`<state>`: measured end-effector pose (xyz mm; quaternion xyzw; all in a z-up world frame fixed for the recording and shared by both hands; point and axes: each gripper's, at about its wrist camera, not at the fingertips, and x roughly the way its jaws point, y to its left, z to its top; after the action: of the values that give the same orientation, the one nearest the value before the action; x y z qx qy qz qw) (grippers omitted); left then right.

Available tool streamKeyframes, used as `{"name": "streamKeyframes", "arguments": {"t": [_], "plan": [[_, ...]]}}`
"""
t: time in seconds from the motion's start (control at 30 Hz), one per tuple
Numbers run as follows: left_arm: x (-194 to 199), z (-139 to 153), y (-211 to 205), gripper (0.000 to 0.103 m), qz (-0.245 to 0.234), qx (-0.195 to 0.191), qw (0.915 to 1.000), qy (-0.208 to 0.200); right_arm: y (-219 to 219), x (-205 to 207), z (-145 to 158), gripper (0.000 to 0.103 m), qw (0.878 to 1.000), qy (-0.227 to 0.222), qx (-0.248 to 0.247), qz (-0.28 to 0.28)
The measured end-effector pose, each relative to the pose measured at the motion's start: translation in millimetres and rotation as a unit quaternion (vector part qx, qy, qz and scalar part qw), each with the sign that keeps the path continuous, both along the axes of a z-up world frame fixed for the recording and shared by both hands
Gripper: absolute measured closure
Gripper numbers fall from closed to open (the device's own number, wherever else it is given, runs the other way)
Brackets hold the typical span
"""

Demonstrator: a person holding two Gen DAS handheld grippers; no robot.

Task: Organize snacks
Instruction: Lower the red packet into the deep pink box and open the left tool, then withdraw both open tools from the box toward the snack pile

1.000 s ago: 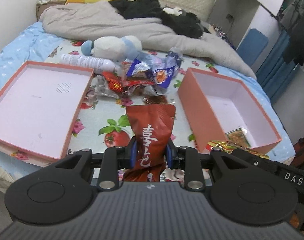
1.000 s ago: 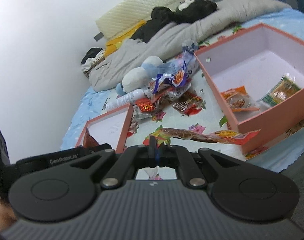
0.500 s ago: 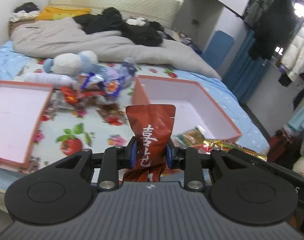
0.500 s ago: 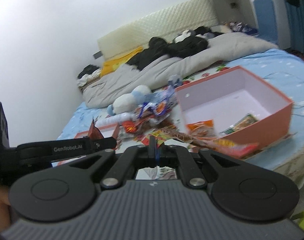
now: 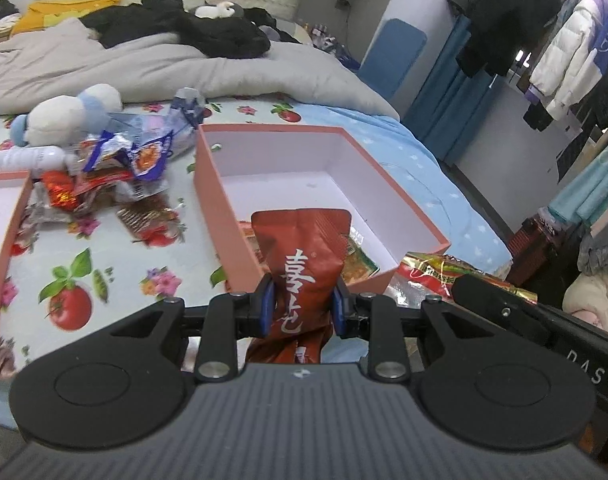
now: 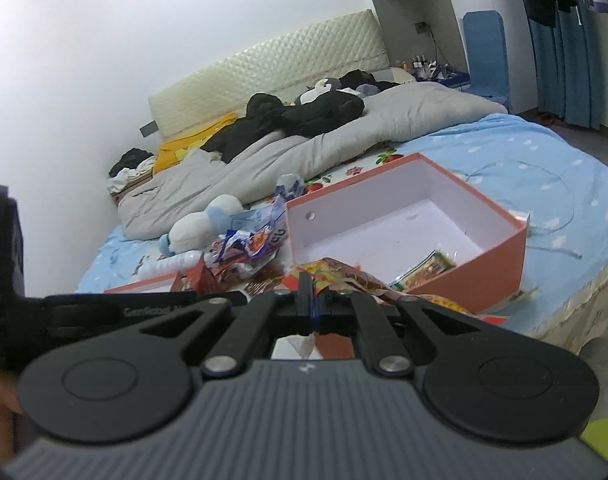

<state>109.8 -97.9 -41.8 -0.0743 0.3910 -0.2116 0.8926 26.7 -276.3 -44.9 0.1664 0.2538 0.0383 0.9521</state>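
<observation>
Gripping the red pouch (image 5: pixel 304 264) in my left gripper (image 5: pixel 303 308); my right gripper (image 6: pixel 309 312) pinches a long yellow-red wrapper (image 6: pixel 343 276).

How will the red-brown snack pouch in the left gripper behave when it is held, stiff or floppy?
The red-brown pouch probably is fairly stiff: it stands upright above the left gripper, its top edge not drooping. It seems light, since a pinch low on its body holds it. Its glossy, creased foil may be slippery, so it could slide if the grip loosens.

left tongs (image 5: pixel 302 307) — black links | blue pads | silver screws | ribbed grey body — right tongs (image 6: pixel 308 305) alike
</observation>
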Motion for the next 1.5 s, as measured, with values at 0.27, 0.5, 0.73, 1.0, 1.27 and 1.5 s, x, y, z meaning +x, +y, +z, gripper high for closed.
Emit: {"name": "streamKeyframes", "arguments": {"t": [0.27, 0.5, 0.73, 1.0, 1.27, 1.5], "plan": [[80.0, -13.3, -33.4, 0.071, -0.011, 0.005, 0.9998, 0.018, -24.3, 62.7, -5.2, 0.099, 1.000, 0.006, -0.015, -0.002], [151.1, -32.8, -57.7, 0.071, -0.026, 0.018, 0.9991, 0.029, -42.1, 126.8, -26.1, 0.099, 0.999, 0.028, -0.037, -0.001], [202.4, -63.8, -72.5, 0.071, -0.026, 0.031, 0.9976, 0.057, -58.4, 173.5, -56.4, 0.099, 0.997, 0.064, -0.036, -0.001], [218.5, -77.6, -76.6, 0.058, -0.035, 0.053, 0.9956, 0.069, -64.0, 192.1, -77.0, 0.095, 0.995, 0.101, -0.027, 0.004], [193.1, -48.9, -59.9, 0.041, -0.029, 0.032, 0.9984, 0.035, -59.9, 167.9, -65.3, 0.032, 0.995, 0.095, -0.026, -0.012], [144.5, -12.7, -32.3, 0.041, -0.010, 0.028, 0.9996, 0.002, -48.4, 127.2, -43.9, 0.033, 0.997, 0.073, -0.019, -0.013]]}}
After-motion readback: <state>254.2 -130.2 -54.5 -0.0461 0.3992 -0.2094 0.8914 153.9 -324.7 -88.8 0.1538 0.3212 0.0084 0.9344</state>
